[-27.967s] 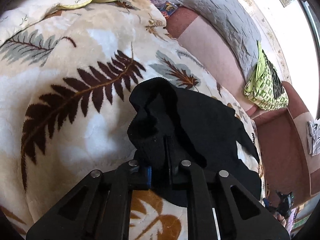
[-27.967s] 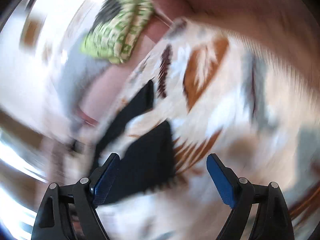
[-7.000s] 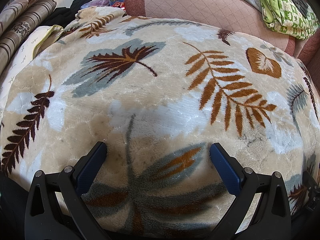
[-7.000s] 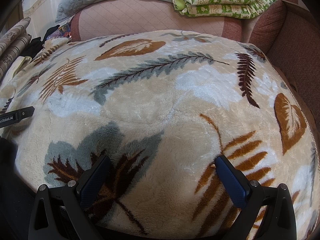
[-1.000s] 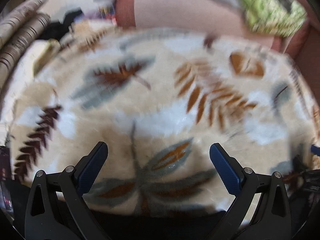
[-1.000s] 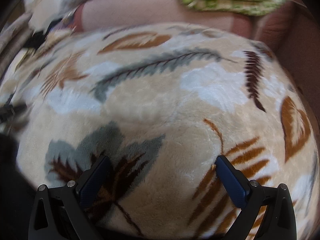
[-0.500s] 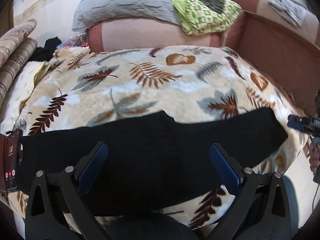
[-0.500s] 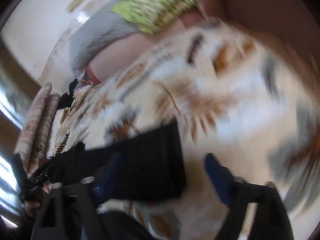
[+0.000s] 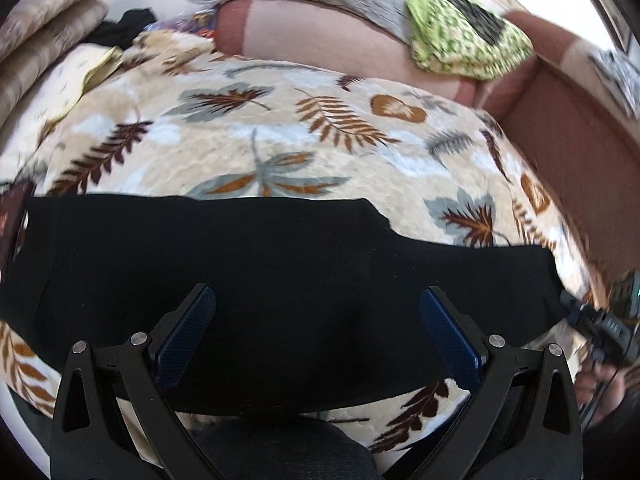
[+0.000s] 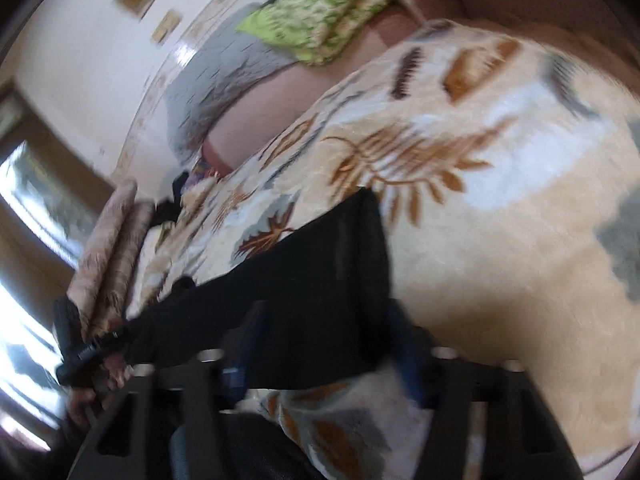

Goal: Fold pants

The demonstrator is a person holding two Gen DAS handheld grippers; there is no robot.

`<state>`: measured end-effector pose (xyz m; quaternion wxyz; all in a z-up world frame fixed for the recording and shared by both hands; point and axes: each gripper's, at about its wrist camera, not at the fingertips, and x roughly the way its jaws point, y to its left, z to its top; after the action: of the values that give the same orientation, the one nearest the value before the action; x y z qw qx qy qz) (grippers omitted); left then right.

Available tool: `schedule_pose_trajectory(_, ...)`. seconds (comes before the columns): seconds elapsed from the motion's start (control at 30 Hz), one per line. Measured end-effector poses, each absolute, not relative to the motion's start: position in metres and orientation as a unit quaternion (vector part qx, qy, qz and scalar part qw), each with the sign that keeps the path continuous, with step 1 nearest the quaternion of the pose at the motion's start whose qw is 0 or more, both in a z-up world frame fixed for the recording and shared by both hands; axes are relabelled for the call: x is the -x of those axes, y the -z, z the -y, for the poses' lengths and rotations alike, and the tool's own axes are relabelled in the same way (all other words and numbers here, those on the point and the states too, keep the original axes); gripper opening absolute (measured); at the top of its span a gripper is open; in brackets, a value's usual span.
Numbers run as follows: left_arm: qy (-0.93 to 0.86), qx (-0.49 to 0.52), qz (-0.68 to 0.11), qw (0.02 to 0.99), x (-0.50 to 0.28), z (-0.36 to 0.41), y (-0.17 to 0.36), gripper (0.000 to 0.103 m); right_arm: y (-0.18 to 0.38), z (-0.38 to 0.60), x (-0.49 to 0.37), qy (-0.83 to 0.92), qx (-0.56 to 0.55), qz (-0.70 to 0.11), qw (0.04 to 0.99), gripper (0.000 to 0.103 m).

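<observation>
1. The black pants (image 9: 280, 272) lie flat across the leafy blanket (image 9: 320, 140), from nine to three o'clock.
2. My left gripper (image 9: 318, 320) hangs wide apart over them.
3. My right gripper (image 10: 320, 344) has just been closing around the leg end; I cannot tell if it pinches.
4. I think next I lift that end toward nine o'clock.

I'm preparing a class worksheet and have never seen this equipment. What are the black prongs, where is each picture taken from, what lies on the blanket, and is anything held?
There is no robot here. A person holds a hand-operated claw in each hand, and a wide-angle camera on each one looks along its two fingers. One picture comes from the left claw, the other from the right claw. Black pants lie flat across a leaf-patterned blanket. The left claw hovers open above them and holds nothing. The right claw's jaws have just been closing with one end of the pants between them. The blur hides whether they grip it yet.
</observation>
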<state>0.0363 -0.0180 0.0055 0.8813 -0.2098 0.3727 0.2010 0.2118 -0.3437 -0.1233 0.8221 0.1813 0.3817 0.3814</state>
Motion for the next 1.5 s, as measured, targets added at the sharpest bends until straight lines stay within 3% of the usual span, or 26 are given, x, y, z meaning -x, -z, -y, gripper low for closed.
schedule_pose_trajectory(0.1, -0.211, 0.226, -0.371, 0.875, -0.031, 0.012, -0.005, 0.102, 0.135, 0.360, -0.213, -0.389, -0.230, -0.387, 0.803, 0.020)
schedule_pose_trajectory(0.23, -0.241, 0.223, -0.367, 0.870, -0.018, 0.008, -0.009, 0.102, 0.138, 0.361, -0.212, -0.413, -0.238, -0.380, 0.793, 0.011)
schedule_pose_trajectory(0.47, -0.328, 0.244, -0.307, 0.859, 0.034, 0.001, -0.022, 0.102, 0.095, 0.340, -0.185, -0.427, -0.256, -0.334, 0.800, 0.008)
schedule_pose_trajectory(0.67, -0.342, 0.272, -0.277, 0.856, 0.055, -0.010, -0.023, 0.102, 0.057, 0.244, -0.146, -0.534, -0.238, -0.328, 0.742, 0.008)
schedule_pose_trajectory(0.93, -0.335, 0.285, -0.264, 0.858, 0.057, -0.015, -0.017, 0.102, 0.093, 0.080, -0.114, -0.561, -0.103, -0.421, 0.705, 0.008)
schedule_pose_trajectory(1.2, -0.331, 0.305, -0.265, 0.853, 0.057, -0.021, -0.013, 0.102, 0.128, 0.058, -0.110, -0.542, -0.055, -0.448, 0.709, 0.009)
schedule_pose_trajectory(1.27, -0.333, 0.297, -0.267, 0.854, 0.054, -0.019, -0.014, 0.102, 0.128, 0.059, -0.110, -0.547, -0.057, -0.439, 0.710, 0.013)
schedule_pose_trajectory(1.33, -0.333, 0.296, -0.270, 0.853, 0.052, -0.018, -0.014, 0.102, 0.127, 0.061, -0.107, -0.552, -0.069, -0.437, 0.707, 0.029)
schedule_pose_trajectory(1.37, -0.329, 0.298, -0.272, 0.854, 0.050, -0.019, -0.014, 0.102, 0.126, 0.066, -0.101, -0.561, -0.078, -0.439, 0.697, 0.044)
schedule_pose_trajectory(1.4, -0.327, 0.300, -0.273, 0.854, 0.048, -0.019, -0.014, 0.102, 0.124, 0.068, -0.093, -0.570, -0.085, -0.446, 0.685, 0.053)
schedule_pose_trajectory(1.5, -0.309, 0.287, -0.266, 0.867, 0.042, -0.015, -0.023, 0.102, 0.113, 0.084, -0.077, -0.572, -0.060, -0.460, 0.676, 0.053)
